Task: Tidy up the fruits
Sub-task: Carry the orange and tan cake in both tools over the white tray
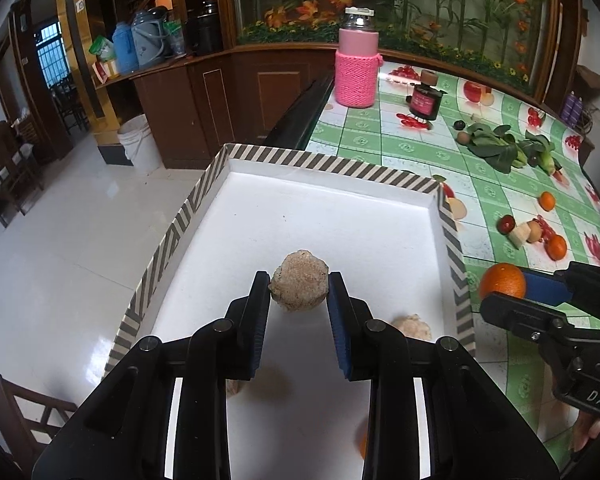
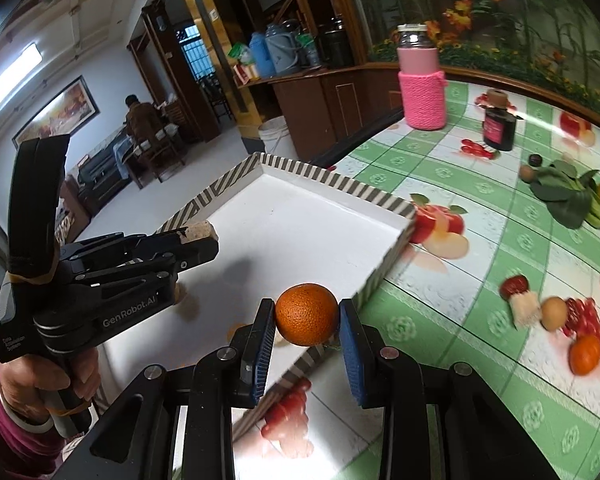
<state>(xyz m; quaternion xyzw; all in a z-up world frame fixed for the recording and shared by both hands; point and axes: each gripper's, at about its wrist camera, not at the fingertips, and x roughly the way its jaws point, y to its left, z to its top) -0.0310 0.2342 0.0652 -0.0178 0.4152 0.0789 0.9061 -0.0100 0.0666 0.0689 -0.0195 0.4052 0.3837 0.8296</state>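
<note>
Table (image 1: pixel 400 148) under a green checked cloth printed with fruit; planted glass wall behind, wooden counter and tiled floor to the left.

Tray (image 1: pixel 260 156), white floor, striped rim, sits at the table's left edge. Left gripper (image 1: pixel 299 286) is clenched on a rough beige ball (image 1: pixel 299 286) above the tray floor. Second beige lump (image 1: pixel 412 326) lies in the tray by the right wall. Another beige piece and an orange sliver show partly behind the left gripper's fingers; too hidden to identify.

Right gripper (image 2: pixel 307 314) grasps an orange (image 2: pixel 307 314), held over the tray's near right rim.

Loose on the cloth, well apart from the tray: two small oranges (image 1: pixel 547 201), a red fruit (image 1: pixel 506 223), a white chunk and a tan round piece just beside it, leafy greens (image 1: pixel 496 146). Pink knit-sleeved bottle (image 1: pixel 357 60) and dark jar (image 1: pixel 425 102) stand far back.

Right wrist view only: the hand (image 2: pixel 40 384) around the left gripper's handle, pink sleeve, and a person standing at a far table in the room. Left wrist view only: the lump by the tray's right wall.
</note>
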